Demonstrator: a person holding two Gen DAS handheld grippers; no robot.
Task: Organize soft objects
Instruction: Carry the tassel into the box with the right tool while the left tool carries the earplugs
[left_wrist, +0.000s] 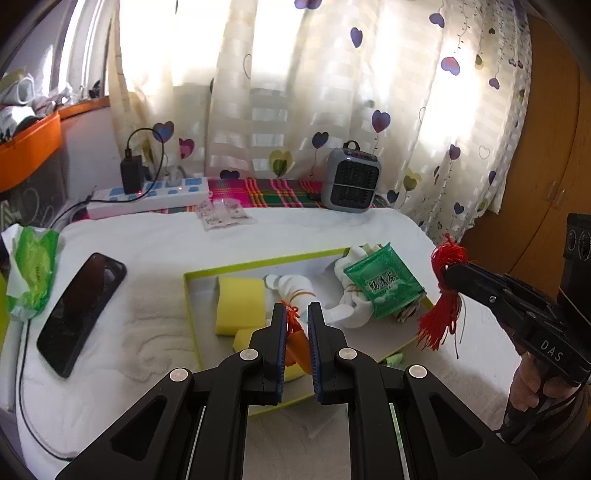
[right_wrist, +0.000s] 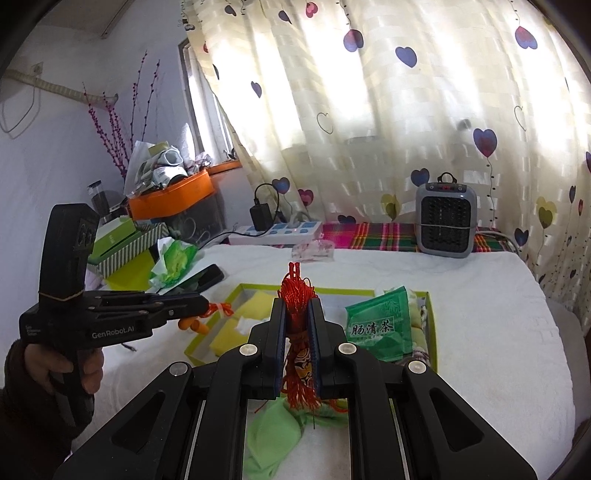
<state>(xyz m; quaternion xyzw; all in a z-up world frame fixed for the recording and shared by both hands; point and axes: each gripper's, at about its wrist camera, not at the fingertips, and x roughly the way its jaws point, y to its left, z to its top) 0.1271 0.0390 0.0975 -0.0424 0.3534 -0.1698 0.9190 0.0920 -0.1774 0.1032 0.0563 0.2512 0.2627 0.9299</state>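
Left gripper (left_wrist: 297, 325) clamps a small orange item (left_wrist: 295, 338), possibly a knotted cord. Right gripper (right_wrist: 297, 325) clamps the red tassel (right_wrist: 295, 306). Both hang above the tray (left_wrist: 192, 295), tassel at three o'clock. Recommend lowering each fully into bare tray space before release.

You are facing a heart-print curtain (right_wrist: 369, 110) glowing with daylight, wooden wardrobe (left_wrist: 546, 147) standing far right.
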